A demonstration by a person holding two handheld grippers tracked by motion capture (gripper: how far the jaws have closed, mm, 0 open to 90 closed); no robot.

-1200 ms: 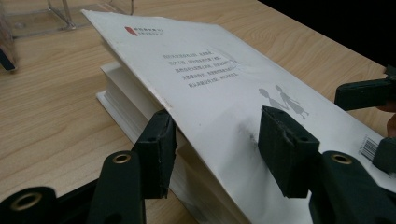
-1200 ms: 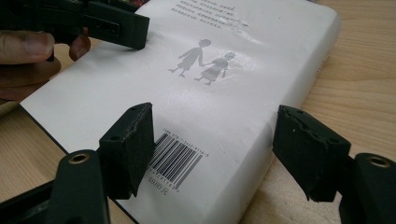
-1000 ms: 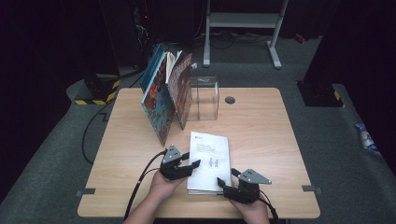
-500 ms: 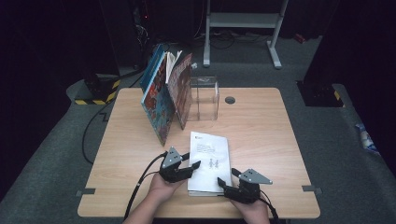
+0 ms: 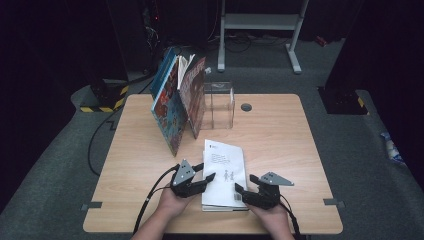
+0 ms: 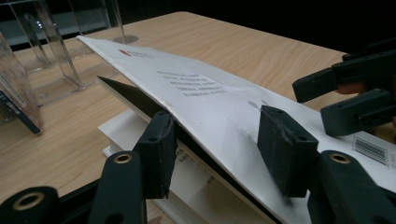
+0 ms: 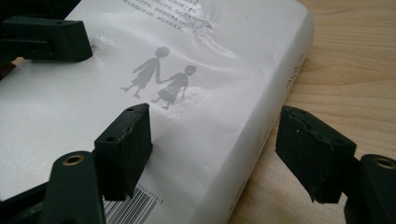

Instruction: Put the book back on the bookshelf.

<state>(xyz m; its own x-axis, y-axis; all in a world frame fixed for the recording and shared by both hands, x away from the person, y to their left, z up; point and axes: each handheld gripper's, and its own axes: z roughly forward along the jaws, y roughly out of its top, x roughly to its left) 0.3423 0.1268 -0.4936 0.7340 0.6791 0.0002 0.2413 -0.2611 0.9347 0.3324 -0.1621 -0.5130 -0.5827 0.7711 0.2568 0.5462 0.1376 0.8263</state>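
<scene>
Each hand-held gripper, left point(image 5: 209, 178) and right point(image 5: 241, 191), is matt black, topped by a grey three-cornered plate. A black cable trails back from each body. The two jaws end in blocky black rubber pads point(image 6: 158, 154), chipped at the edges, with brass-ringed screw holes just behind them. The forearms are bare, without sleeves.

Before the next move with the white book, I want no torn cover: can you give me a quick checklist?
1. Front cover of the white book lifted off the pages: ok.
2. left gripper straddles the cover edge, one jaw under, one on top: ok.
3. Left pads clamped on the cover: cannot tell.
4. right gripper at the spine side, jaws just opened wider, not gripping: ok.
5. Cover free of creases: not ok, dents show.
</scene>
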